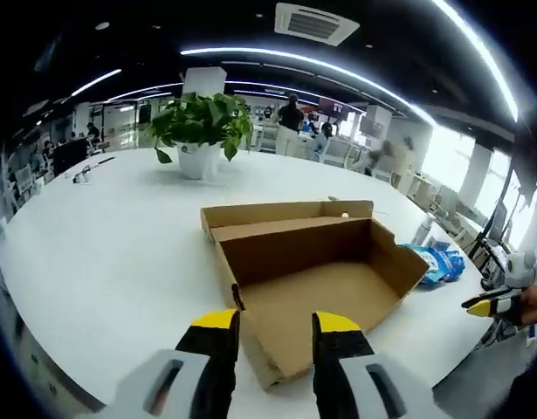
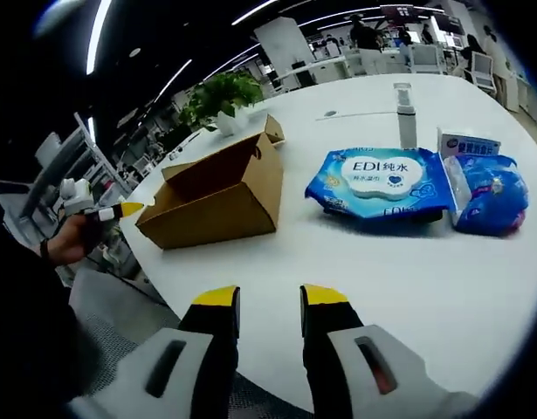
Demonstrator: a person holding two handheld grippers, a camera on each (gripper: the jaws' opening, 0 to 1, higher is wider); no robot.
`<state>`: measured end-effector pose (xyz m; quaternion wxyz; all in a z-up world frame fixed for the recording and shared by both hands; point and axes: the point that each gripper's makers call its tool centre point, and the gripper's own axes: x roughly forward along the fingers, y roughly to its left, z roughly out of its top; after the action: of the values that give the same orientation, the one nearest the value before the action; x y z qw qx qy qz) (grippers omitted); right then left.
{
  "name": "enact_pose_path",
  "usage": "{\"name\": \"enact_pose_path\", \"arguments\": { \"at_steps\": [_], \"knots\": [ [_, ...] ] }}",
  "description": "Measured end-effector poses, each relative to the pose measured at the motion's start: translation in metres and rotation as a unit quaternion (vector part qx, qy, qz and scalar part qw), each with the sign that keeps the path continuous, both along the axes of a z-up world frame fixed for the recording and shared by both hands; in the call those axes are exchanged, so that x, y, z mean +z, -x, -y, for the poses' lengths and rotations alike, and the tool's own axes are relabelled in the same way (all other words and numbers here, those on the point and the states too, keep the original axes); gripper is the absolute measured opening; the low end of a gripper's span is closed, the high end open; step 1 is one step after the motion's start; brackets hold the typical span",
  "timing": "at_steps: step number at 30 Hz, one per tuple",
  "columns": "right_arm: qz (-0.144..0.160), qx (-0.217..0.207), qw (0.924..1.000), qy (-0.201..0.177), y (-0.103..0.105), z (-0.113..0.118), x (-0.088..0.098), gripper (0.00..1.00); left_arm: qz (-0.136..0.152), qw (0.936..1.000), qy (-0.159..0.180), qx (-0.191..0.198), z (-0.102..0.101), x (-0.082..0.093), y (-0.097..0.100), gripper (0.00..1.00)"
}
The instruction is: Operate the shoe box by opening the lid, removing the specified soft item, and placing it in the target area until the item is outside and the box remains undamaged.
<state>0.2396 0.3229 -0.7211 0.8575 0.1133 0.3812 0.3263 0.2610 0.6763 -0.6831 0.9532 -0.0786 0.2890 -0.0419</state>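
The brown cardboard shoe box point(image 1: 312, 279) lies open on the white table point(image 1: 111, 244), and its inside shows bare cardboard. My left gripper point(image 1: 277, 321) is open just in front of the box's near edge, holding nothing. In the right gripper view the box point(image 2: 216, 196) sits at the left of the table. A blue soft pack of wet wipes point(image 2: 382, 183) lies outside the box, to its right; the same pack point(image 1: 438, 262) shows in the left gripper view. My right gripper point(image 2: 270, 297) is open over the table's near edge, holding nothing.
A second blue pack point(image 2: 486, 196) and a small white carton point(image 2: 467, 144) lie right of the wipes, with a slim bottle point(image 2: 406, 113) behind. A potted plant point(image 1: 198, 127) stands at the far side. People stand in the office beyond.
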Motion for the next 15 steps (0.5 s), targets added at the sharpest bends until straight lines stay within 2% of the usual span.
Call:
{"name": "enact_pose_path", "arguments": {
  "at_steps": [6,15],
  "knots": [
    [0.005,-0.01,0.9999,-0.013,-0.002,-0.003,0.005,0.25,-0.014,0.9995,-0.004,0.026,-0.016,-0.01,-0.004,0.34],
    [0.001,-0.015,0.9997,-0.019,0.003,-0.004,0.001,0.25,-0.04,0.9988,0.014,0.023,-0.019,-0.03,-0.01,0.34]
  ]
}}
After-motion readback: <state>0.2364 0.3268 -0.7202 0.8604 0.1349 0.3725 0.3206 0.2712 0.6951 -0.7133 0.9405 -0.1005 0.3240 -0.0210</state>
